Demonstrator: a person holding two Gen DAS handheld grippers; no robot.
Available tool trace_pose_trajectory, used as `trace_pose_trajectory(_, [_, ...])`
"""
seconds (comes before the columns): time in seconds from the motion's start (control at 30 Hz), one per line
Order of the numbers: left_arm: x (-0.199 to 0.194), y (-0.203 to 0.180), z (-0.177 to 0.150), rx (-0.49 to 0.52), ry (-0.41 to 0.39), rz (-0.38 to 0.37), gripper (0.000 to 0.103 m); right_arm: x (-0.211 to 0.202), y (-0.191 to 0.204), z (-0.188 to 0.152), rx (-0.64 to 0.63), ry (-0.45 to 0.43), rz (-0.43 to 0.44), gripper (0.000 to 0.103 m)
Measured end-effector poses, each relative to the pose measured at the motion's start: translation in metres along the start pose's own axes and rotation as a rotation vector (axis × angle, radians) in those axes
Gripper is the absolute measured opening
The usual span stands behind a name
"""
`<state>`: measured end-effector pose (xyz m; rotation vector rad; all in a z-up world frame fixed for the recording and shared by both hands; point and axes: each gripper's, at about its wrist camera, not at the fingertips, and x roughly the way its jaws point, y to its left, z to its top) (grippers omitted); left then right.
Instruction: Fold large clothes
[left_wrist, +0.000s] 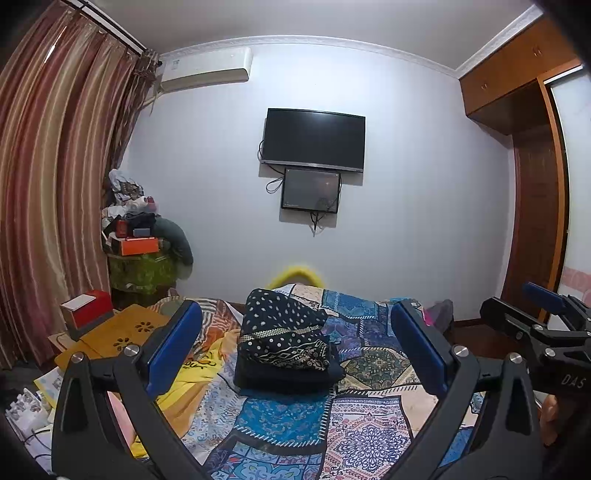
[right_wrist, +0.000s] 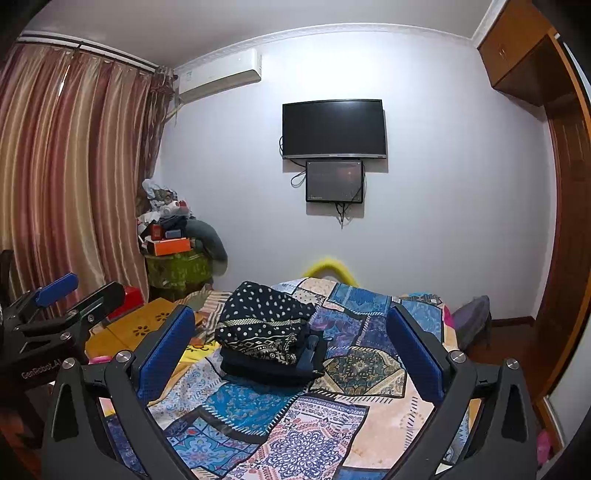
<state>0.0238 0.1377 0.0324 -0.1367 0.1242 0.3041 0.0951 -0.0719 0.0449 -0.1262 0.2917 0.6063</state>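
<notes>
2 empty hand-held grippers (left_wrist: 295, 347) (right_wrist: 291, 350) face folded clothes (left_wrist: 284, 339).

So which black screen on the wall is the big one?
The upper screen. It's wider and taller than the little screen hanging right under it.

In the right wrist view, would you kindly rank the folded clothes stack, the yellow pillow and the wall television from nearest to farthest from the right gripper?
1. Folded clothes stack: on the bed, just ahead of the right gripper.
2. Yellow pillow: at the bed's far end.
3. Television: high on the far wall.

Folded dark dotted clothes (left_wrist: 284, 339) lie stacked on the patchwork bedspread (left_wrist: 362, 424).
</notes>
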Motion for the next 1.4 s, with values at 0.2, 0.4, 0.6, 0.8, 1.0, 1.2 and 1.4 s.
trace_pose_trajectory(0.2, [0.006, 0.005, 0.000, -0.022, 0.021, -0.016, 0.103, 0.002, -0.003, 0.000, 0.011, 0.010, 0.005, 0.103])
trace_pose_trajectory(0.4, [0.009, 0.007, 0.000, -0.033, 0.035, -0.027, 0.103, 0.003, -0.004, 0.000, 0.013, 0.016, 0.006, 0.103])
trace_pose_trajectory(0.6, [0.010, 0.006, -0.001, -0.025, 0.035, -0.024, 0.103, 0.003, -0.006, 0.000, 0.018, 0.017, 0.004, 0.103])
trace_pose_trajectory(0.8, [0.011, 0.000, -0.002, -0.006, 0.034, -0.026, 0.103, 0.004, -0.008, 0.000, 0.025, 0.023, 0.001, 0.103])
trace_pose_trajectory(1.0, [0.011, -0.001, -0.003, 0.003, 0.041, -0.034, 0.103, 0.004, -0.009, 0.000, 0.027, 0.030, -0.002, 0.103])
trace_pose_trajectory(1.2, [0.010, -0.002, -0.004, 0.007, 0.046, -0.035, 0.103, 0.006, -0.010, 0.000, 0.028, 0.035, -0.002, 0.103])
trace_pose_trajectory(1.4, [0.014, 0.002, -0.005, -0.005, 0.063, -0.031, 0.103, 0.007, -0.009, -0.001, 0.029, 0.039, 0.000, 0.103])
